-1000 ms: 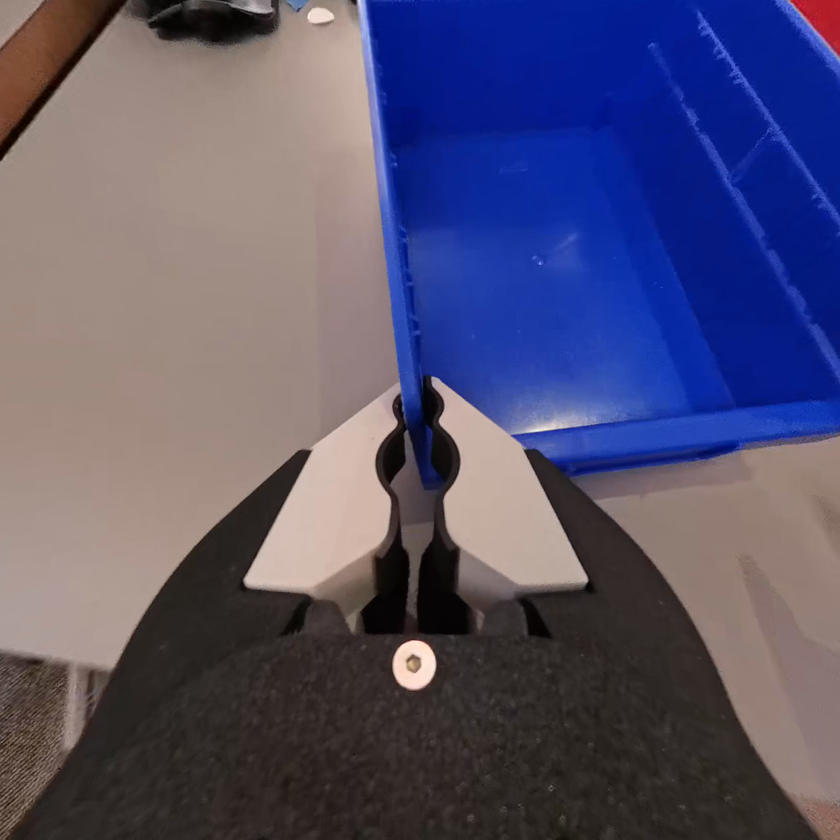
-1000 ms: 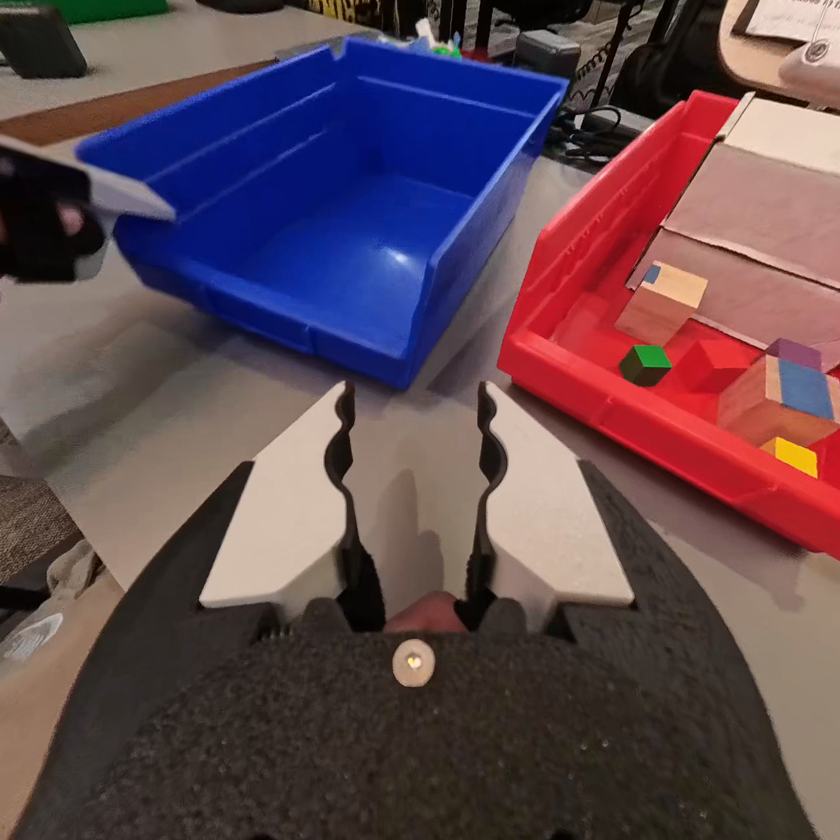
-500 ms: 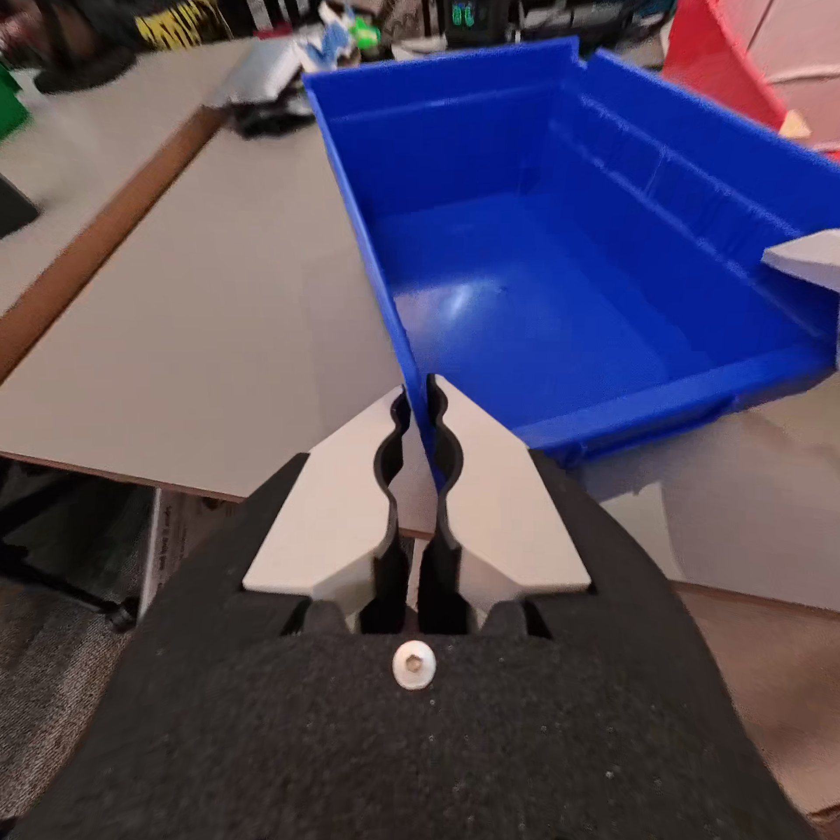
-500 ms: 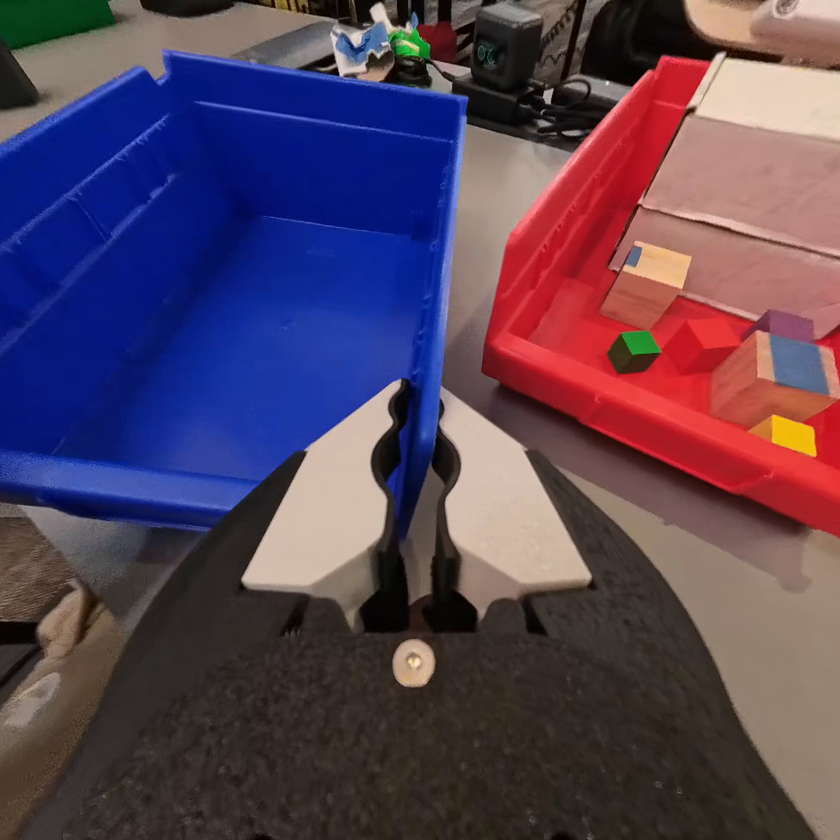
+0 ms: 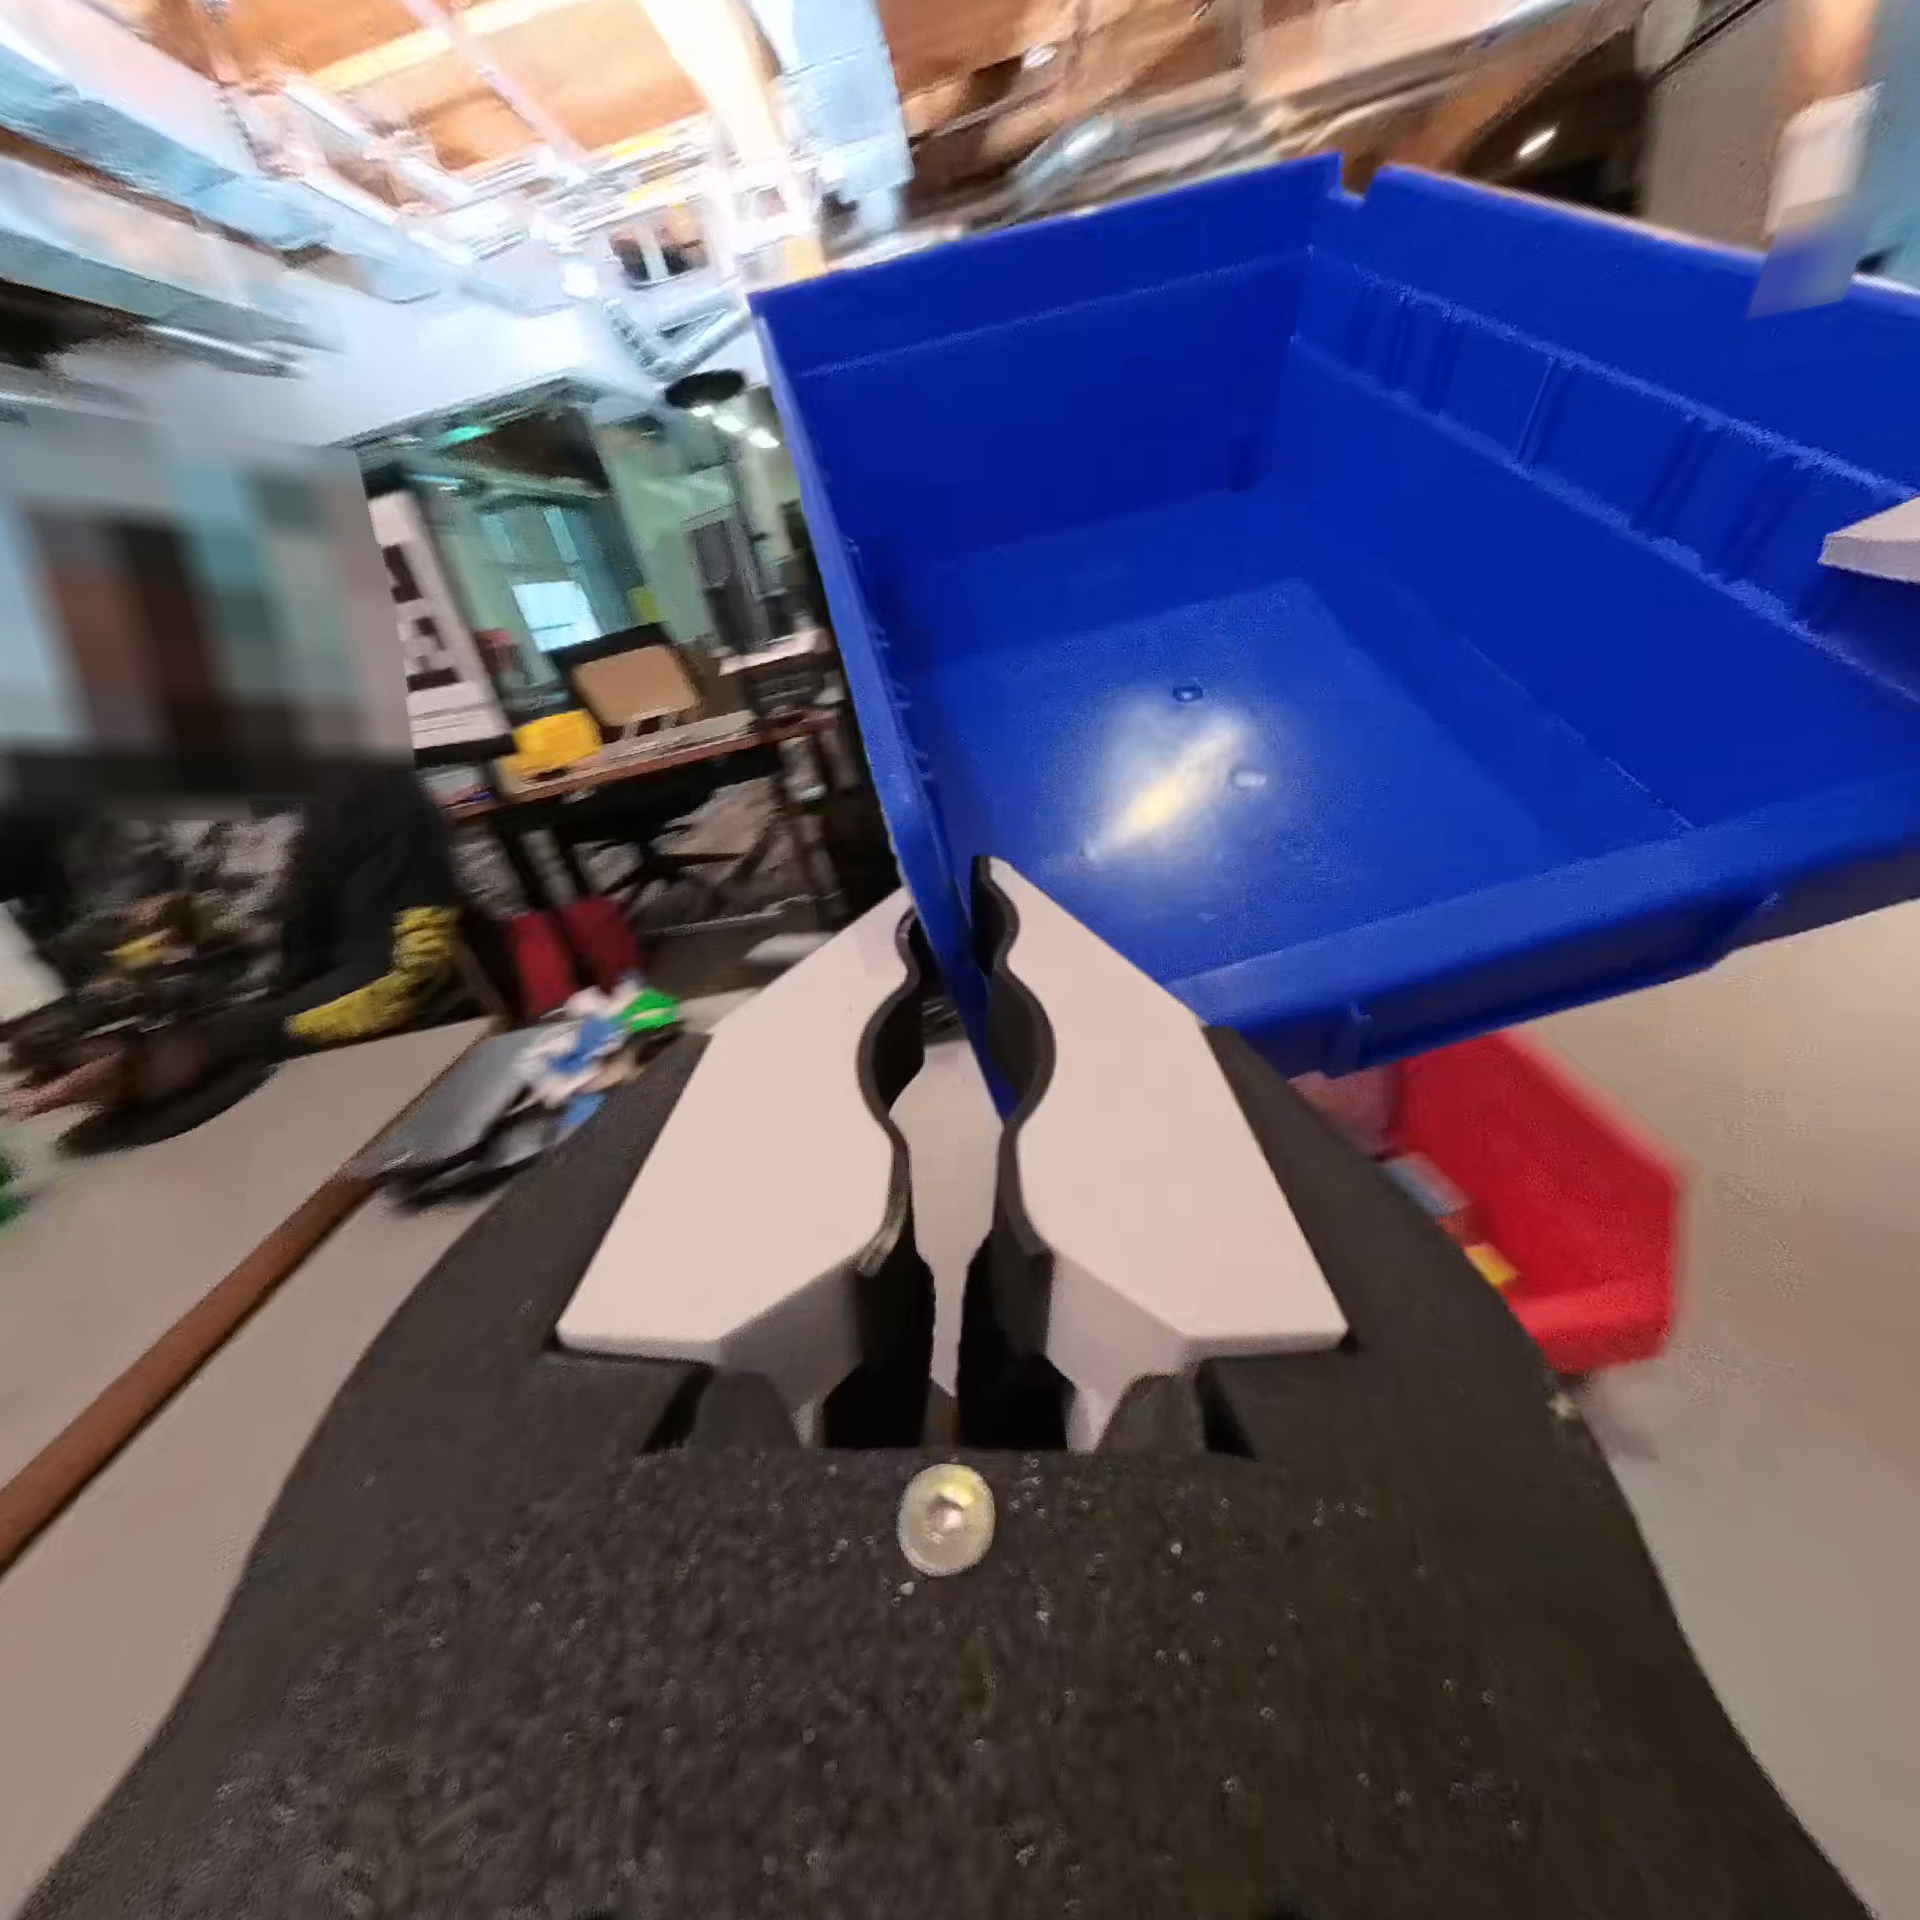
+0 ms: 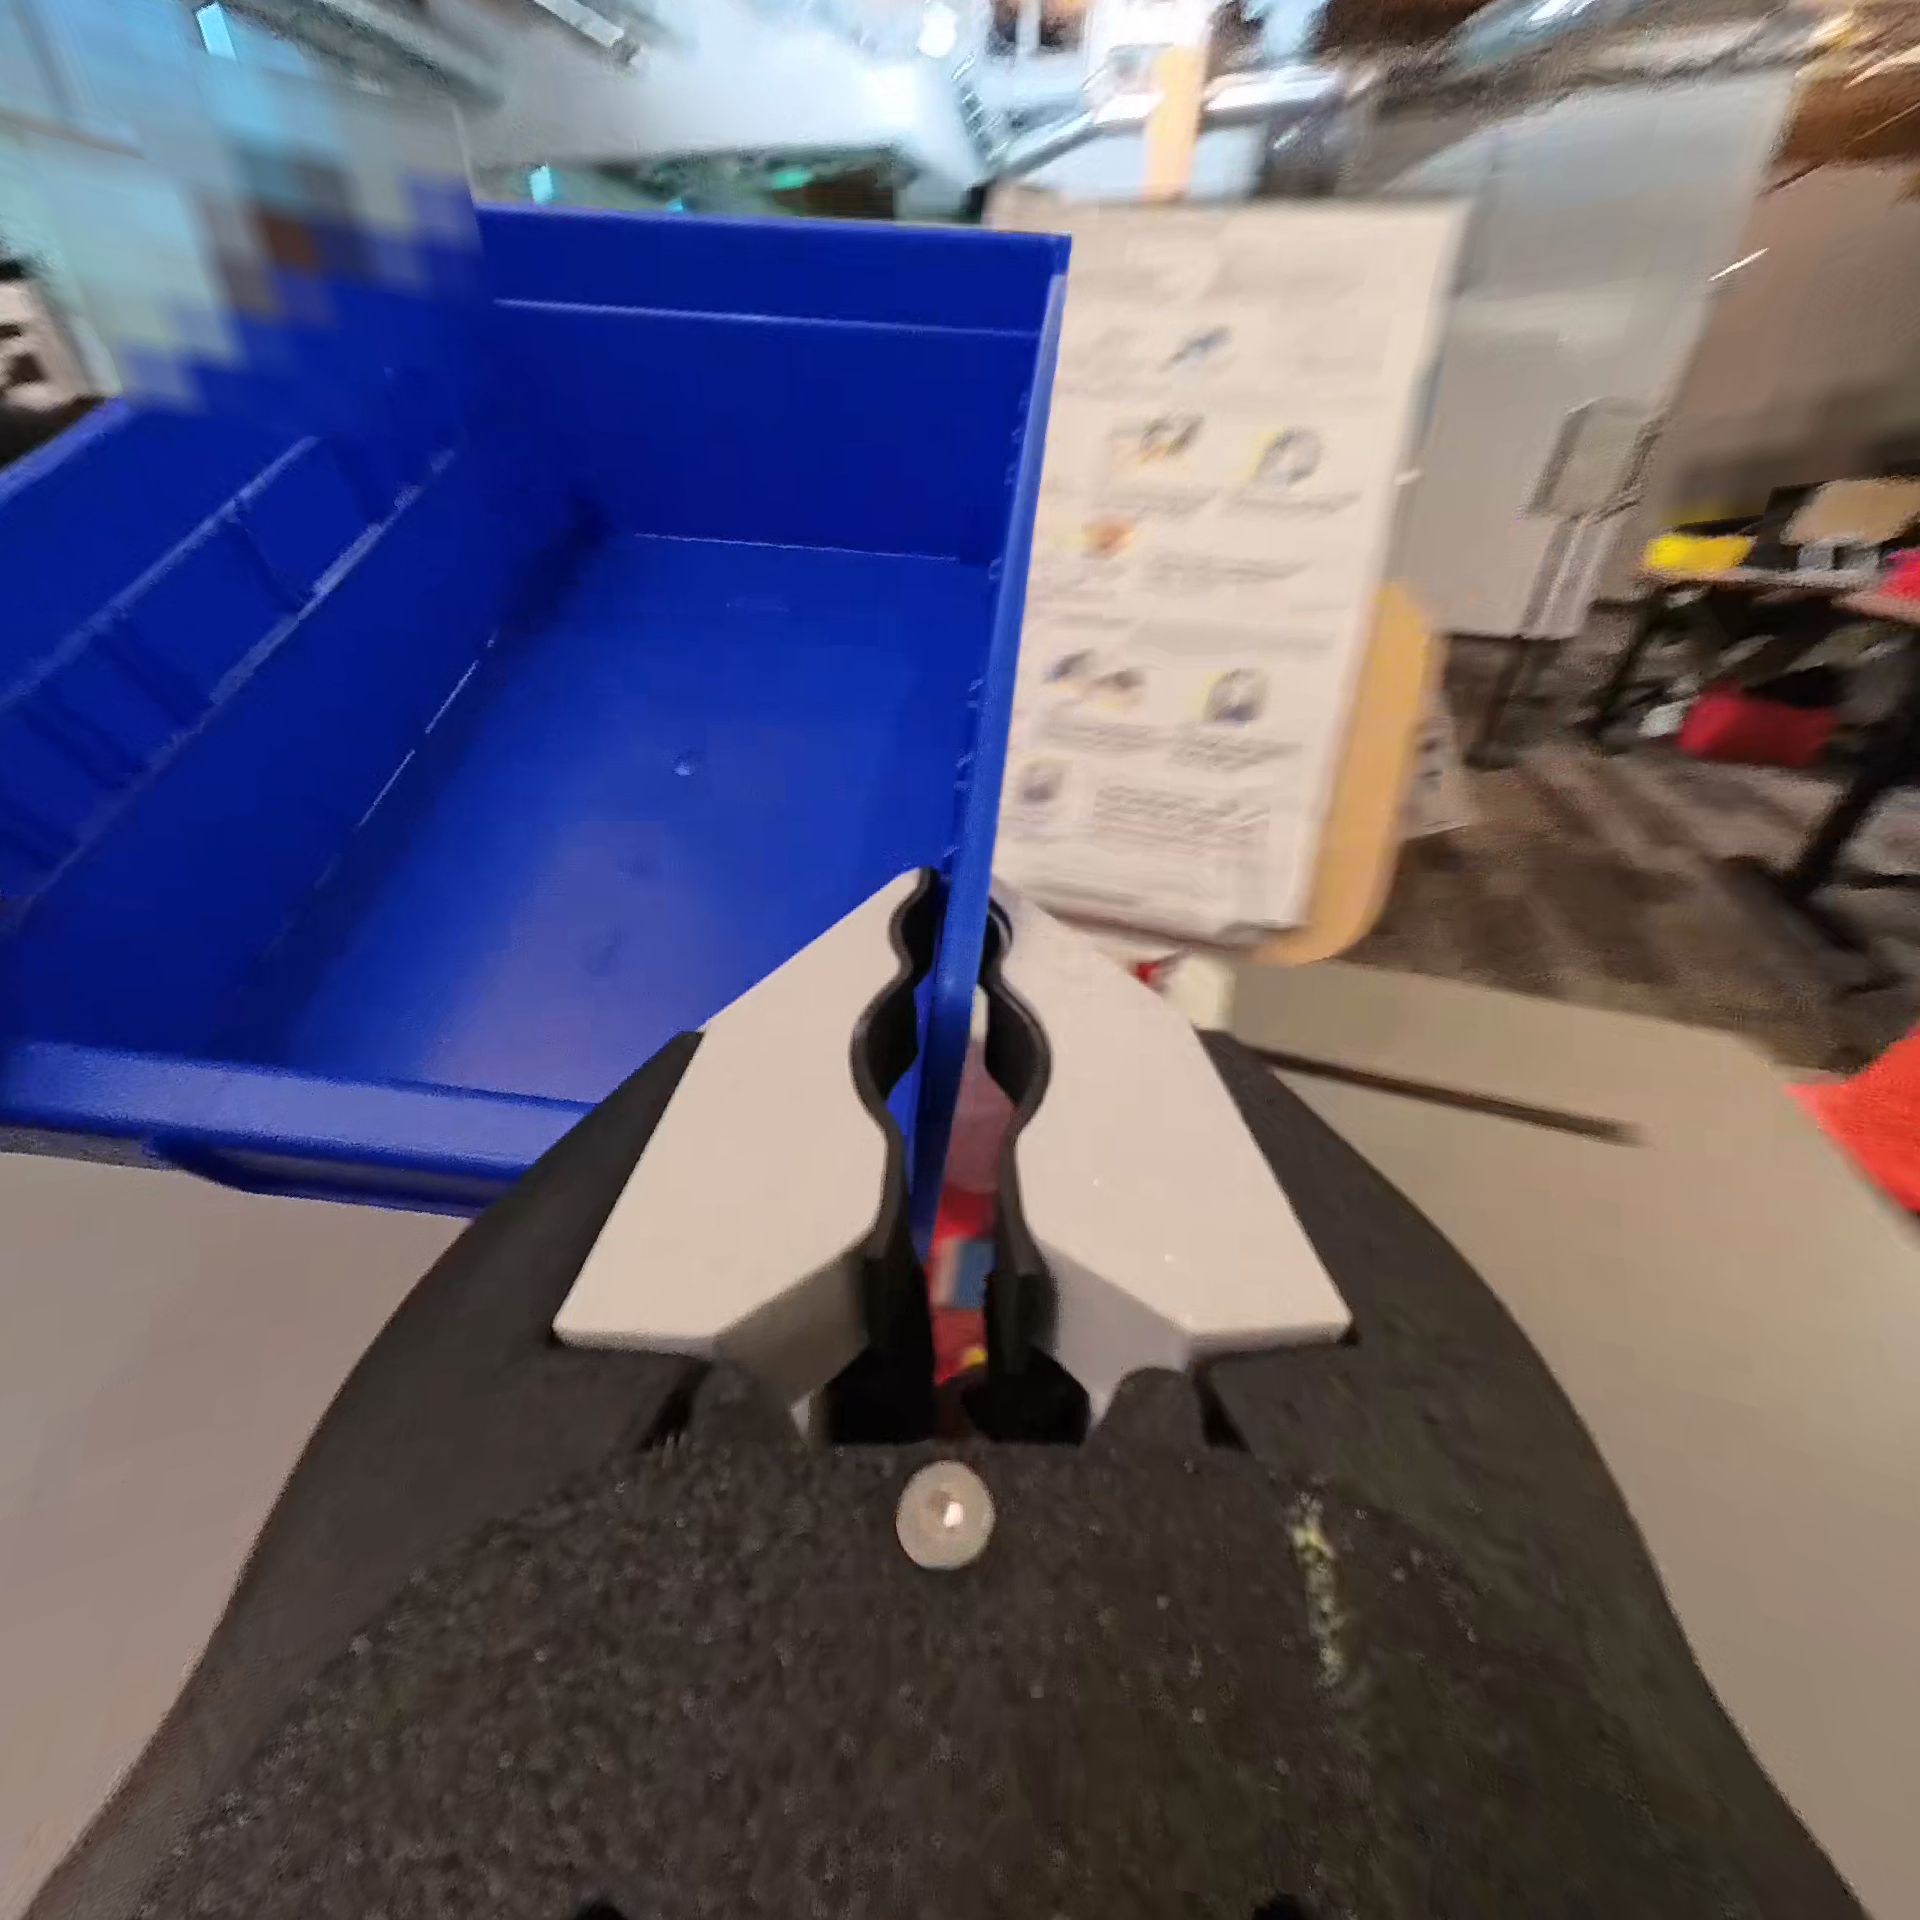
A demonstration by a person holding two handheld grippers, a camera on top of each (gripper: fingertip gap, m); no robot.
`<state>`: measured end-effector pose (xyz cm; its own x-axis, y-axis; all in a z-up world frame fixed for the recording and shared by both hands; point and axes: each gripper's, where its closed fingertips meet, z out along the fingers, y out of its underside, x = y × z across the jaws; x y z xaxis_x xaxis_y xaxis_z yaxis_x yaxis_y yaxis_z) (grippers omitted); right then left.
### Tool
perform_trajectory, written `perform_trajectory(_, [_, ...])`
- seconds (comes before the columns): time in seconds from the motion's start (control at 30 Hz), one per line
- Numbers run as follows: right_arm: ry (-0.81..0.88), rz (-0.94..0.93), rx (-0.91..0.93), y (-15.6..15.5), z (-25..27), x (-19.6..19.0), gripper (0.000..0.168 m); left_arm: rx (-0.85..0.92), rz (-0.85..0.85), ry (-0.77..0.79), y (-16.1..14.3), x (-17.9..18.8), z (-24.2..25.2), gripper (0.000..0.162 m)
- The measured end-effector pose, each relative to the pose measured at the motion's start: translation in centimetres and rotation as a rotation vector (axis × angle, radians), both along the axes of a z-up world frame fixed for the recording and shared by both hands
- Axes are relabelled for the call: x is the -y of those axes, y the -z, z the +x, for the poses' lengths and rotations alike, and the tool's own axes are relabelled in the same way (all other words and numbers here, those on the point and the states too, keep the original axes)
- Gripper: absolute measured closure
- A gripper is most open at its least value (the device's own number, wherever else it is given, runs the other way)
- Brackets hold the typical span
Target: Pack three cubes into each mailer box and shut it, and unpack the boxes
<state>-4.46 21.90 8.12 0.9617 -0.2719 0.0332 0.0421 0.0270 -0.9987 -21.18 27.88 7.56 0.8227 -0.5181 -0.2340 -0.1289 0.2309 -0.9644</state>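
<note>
An empty blue plastic bin [image 5: 1299, 727] hangs in the air above the table, tilted, held by both grippers. My left gripper [image 5: 948, 914] is shut on the bin's left side wall near its front corner. My right gripper [image 6: 956, 914] is shut on the bin's right side wall [image 6: 997, 623]. A fingertip of the right gripper shows at the right edge of the left wrist view [image 5: 1881, 551]. The red bin [image 5: 1538, 1184] lies on the table below the blue bin, with coloured cubes partly seen between the right gripper's fingers [image 6: 961, 1268]. No mailer box is in view now.
The grey table [image 5: 1766, 1195] lies below. Loose clutter [image 5: 540, 1070] sits at its far left edge. A white poster board [image 6: 1205, 582] stands beyond the table on the right, with workbenches [image 6: 1766, 623] behind it. The left gripper's tips are roughly 15 centimetres from the right gripper's.
Both grippers have lifted the blue bin off the table and tilted upward, so the room shows behind it. One second ago the right gripper was open and clear of the bin; it then closed on the right wall.
</note>
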Motion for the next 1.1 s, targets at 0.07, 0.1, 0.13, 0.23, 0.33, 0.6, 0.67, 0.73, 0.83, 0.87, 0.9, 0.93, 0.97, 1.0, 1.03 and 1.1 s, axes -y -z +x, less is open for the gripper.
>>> perform_trajectory(0.07, [0.108,0.033,0.023,-2.3,5.2,2.4,0.164,0.03,-0.016,0.099,-1.0,0.8,6.0,0.161])
perform_trajectory(0.1, [0.16,0.04,0.022,-3.0,7.8,3.7,0.165,0.041,-0.029,0.142,-1.1,1.4,9.1,0.16])
perform_trajectory(0.13, [0.212,0.039,0.016,-3.4,10.5,5.2,0.165,0.049,-0.051,0.184,-0.8,2.2,12.2,0.16])
perform_trajectory(0.23, [0.359,-0.01,-0.002,-2.3,18.4,9.7,0.165,0.037,-0.137,0.295,2.3,5.3,21.3,0.16])
perform_trajectory(0.33, [0.458,-0.115,-0.055,2.0,25.5,13.5,0.164,-0.032,-0.24,0.357,7.9,8.7,28.3,0.16])
perform_trajectory(0.6, [0.437,-0.363,-0.3,18.1,33.4,17.9,0.164,-0.255,-0.398,0.381,20.7,13.0,34.4,0.159])
perform_trajectory(0.67, [0.423,-0.439,-0.272,20.3,33.8,17.9,0.164,-0.28,-0.407,0.392,22.0,13.3,34.4,0.158])
perform_trajectory(0.73, [0.405,-0.478,-0.167,21.4,34.1,17.4,0.162,-0.299,-0.411,0.378,22.7,13.0,34.3,0.157])
perform_trajectory(0.83, [0.359,-0.476,-0.25,22.8,33.8,16.4,0.163,-0.29,-0.456,0.38,23.3,12.4,33.8,0.155])
perform_trajectory(0.87, [0.352,-0.472,-0.258,23.1,33.7,16.1,0.163,-0.282,-0.457,0.384,23.3,12.3,33.5,0.154])
perform_trajectory(0.9, [0.346,-0.472,-0.251,23.2,33.6,15.8,0.162,-0.291,-0.454,0.397,23.4,12.4,33.5,0.153])
perform_trajectory(0.93, [0.353,-0.479,-0.24,23.2,33.6,15.7,0.163,-0.308,-0.449,0.407,23.5,12.5,33.5,0.151])
perform_trajectory(0.97, [0.357,-0.498,-0.238,23.3,33.6,15.7,0.162,-0.332,-0.445,0.429,23.6,12.8,33.7,0.142])
perform_trajectory(1.0, [0.36,-0.51,-0.243,23.4,33.7,15.7,0.162,-0.363,-0.441,0.461,23.7,13.3,33.8,0.133])
perform_trajectory(1.03, [0.366,-0.516,-0.242,23.5,33.8,15.6,0.162,-0.394,-0.436,0.485,23.7,13.6,33.7,0.132])
perform_trajectory(1.1, [0.395,-0.544,-0.207,23.8,34.0,15.6,0.159,-0.44,-0.428,0.544,23.4,14.2,33.1,0.132])
